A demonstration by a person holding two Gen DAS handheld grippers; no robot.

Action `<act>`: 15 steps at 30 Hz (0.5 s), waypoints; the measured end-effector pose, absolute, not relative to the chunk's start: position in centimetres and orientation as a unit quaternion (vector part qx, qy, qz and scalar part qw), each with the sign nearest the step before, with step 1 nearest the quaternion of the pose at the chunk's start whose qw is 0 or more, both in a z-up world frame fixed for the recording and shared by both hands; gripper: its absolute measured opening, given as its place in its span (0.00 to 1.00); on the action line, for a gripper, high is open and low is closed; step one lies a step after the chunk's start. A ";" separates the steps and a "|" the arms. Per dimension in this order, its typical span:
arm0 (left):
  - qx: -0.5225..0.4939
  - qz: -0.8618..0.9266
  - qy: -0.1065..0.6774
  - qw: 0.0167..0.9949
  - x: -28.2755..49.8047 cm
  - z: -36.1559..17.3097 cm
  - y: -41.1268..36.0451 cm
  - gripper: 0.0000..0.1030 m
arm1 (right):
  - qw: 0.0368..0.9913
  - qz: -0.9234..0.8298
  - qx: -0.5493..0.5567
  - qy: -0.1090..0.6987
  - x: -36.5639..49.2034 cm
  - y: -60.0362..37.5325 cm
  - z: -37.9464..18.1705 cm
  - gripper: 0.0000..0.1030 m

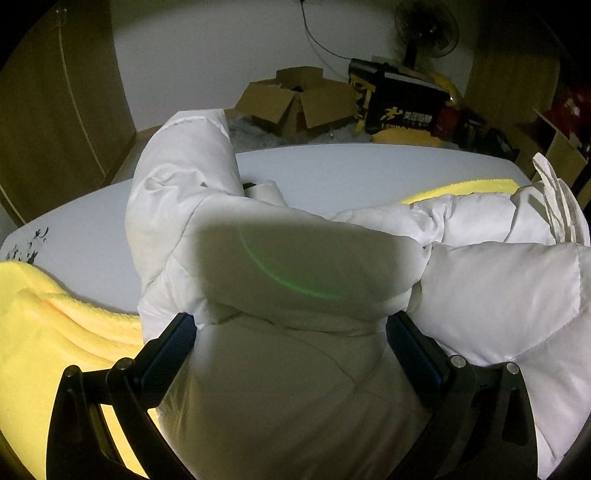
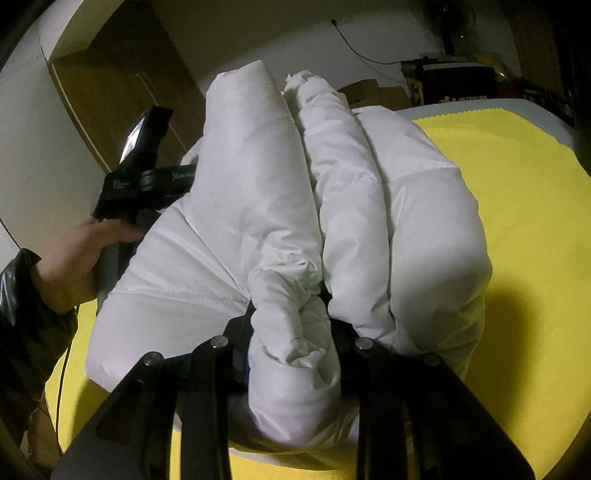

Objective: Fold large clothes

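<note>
A white puffer jacket lies bunched on a yellow cloth over a grey table. My left gripper has a thick fold of the jacket between its wide-set fingers, which press into the padding on both sides. One sleeve stands up behind it. In the right wrist view the jacket is folded into long rolls. My right gripper is shut on a bunched fold of the jacket. The left gripper's body and the hand holding it show at the jacket's left side.
Cardboard boxes, a black and yellow box and a fan stand beyond the table's far edge. A wooden wardrobe is at the left. The yellow cloth spreads to the right of the jacket.
</note>
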State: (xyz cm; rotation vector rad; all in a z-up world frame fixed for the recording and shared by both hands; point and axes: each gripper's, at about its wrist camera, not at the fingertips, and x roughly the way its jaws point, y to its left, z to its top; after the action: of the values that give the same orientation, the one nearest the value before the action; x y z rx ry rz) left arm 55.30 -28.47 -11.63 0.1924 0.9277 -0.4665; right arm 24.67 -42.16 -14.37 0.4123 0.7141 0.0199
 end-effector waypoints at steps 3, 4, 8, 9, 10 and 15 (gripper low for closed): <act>0.097 -0.219 0.443 0.864 55.5 -11.6 -28.8 1.00 | 0.916 0.008 0.197 0.349 24.9 -42.3 -14.3 0.28; 0.099 -0.218 0.443 0.864 55.6 -11.6 -28.9 1.00 | 0.916 0.007 0.196 0.350 25.0 -42.4 -14.3 0.28; 0.099 -0.218 0.444 0.864 55.6 -11.6 -29.0 1.00 | 0.916 0.006 0.194 0.352 25.1 -42.4 -14.4 0.28; 0.100 -0.218 0.443 0.864 55.6 -11.7 -29.0 1.00 | 0.916 0.006 0.194 0.352 25.1 -42.4 -14.4 0.28; 0.100 -0.218 0.443 0.864 55.8 -11.7 -29.0 1.00 | 0.916 0.006 0.194 0.352 25.1 -42.4 -14.4 0.28; 0.098 -0.216 0.439 0.867 54.8 -12.0 -28.6 1.00 | 0.916 0.005 0.194 0.352 25.2 -42.3 -14.4 0.28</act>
State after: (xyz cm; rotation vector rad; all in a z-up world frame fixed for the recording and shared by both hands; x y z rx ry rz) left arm 54.78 -28.59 -11.99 0.2051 0.9193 -0.4513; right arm 25.16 -42.33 -14.41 0.3997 0.7241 0.0111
